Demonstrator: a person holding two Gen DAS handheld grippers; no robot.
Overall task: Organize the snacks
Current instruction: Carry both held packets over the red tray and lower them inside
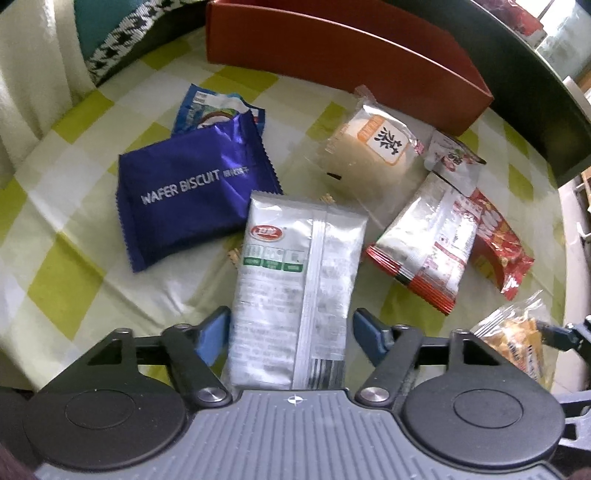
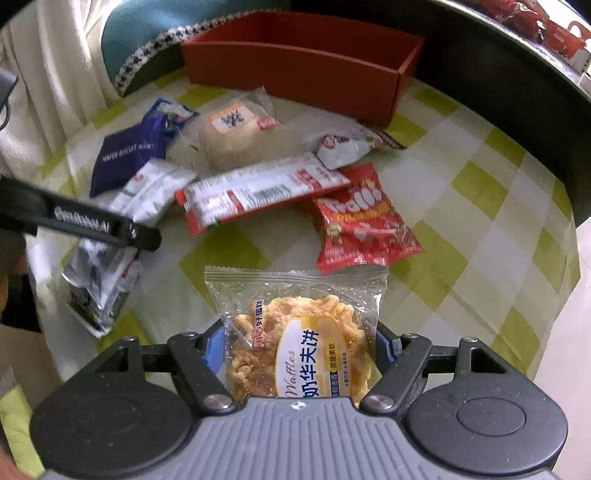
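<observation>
Your left tongs (image 1: pixel 290 332) pinch the light, crinkly silver foil packet (image 1: pixel 295 280) across its sides; your right tongs (image 2: pixel 301 347) clamp the clear-wrapped waffle snack (image 2: pixel 295 332), brittle inside. Both hang over the bench's (image 2: pixel 480 206) near edge; squeeze gently.

A home room.
A checked cloth (image 1: pixel 74 266) covers the tabletop, with a curtain (image 2: pixel 66 55) and cushion (image 2: pixel 147 29) behind.

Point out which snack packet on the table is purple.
The wafer biscuit packet: deep purple with white "WAFER BISCUIT" lettering, lying partly over a blue packet. The others are silver, red or clear.
</observation>
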